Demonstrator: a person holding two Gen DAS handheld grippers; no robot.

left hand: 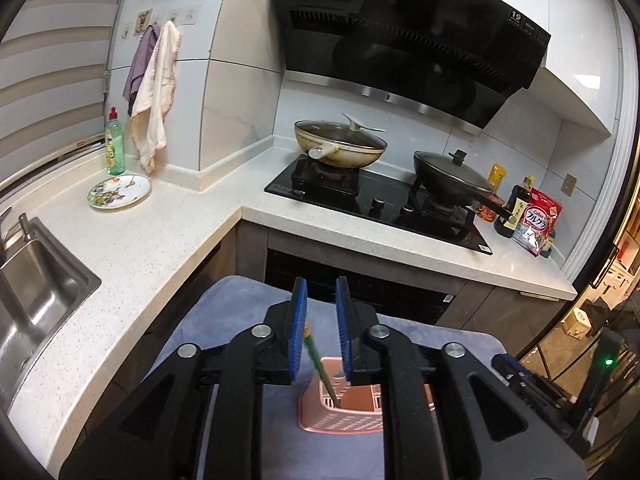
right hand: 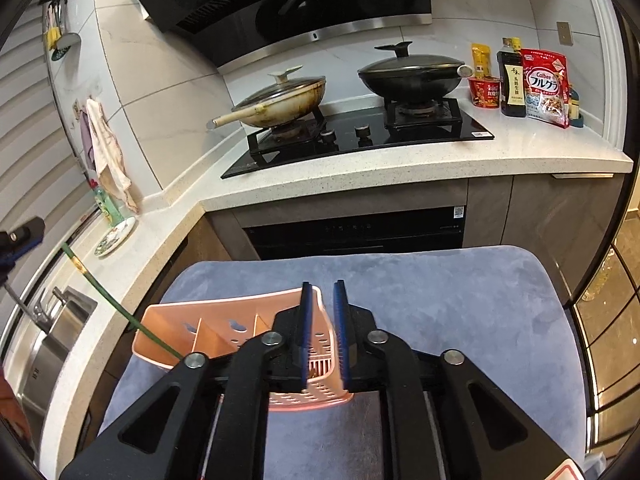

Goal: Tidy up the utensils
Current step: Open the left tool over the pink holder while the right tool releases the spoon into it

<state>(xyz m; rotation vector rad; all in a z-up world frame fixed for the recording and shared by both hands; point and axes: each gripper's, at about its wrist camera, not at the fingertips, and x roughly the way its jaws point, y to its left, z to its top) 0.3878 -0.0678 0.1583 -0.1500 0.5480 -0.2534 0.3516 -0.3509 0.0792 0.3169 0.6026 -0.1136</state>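
In the left wrist view, the left gripper (left hand: 321, 304) fills the lower middle of the frame, its blue pads standing apart with a clear gap between them. A thin green chopstick (left hand: 320, 364) leans against the inner face of the left pad and slants down to the right, its lower end inside the pink basket (left hand: 340, 420) at the bottom centre; the other pad does not touch it, so the gripper is open and not clamping it. The basket stands on a blue-grey mat (left hand: 240, 312) that covers the lower part of the frame. In the right wrist view, the right gripper (right hand: 323, 300) sits in the lower middle, its two blue pads on either side of the right end wall of the basket (right hand: 224, 320); a gap shows between the pads, and whether they press the wall I cannot tell. The basket lies across the lower left centre with its dividers showing, and the chopstick (right hand: 112, 300) runs from the left edge of the frame down into the basket's left end, with the left gripper (right hand: 20, 240) partly seen at the far left edge. Behind, on the stove (right hand: 360, 136) in the upper middle, stand a cream pan (right hand: 280, 100) and a black wok (right hand: 408, 76), both lidded.
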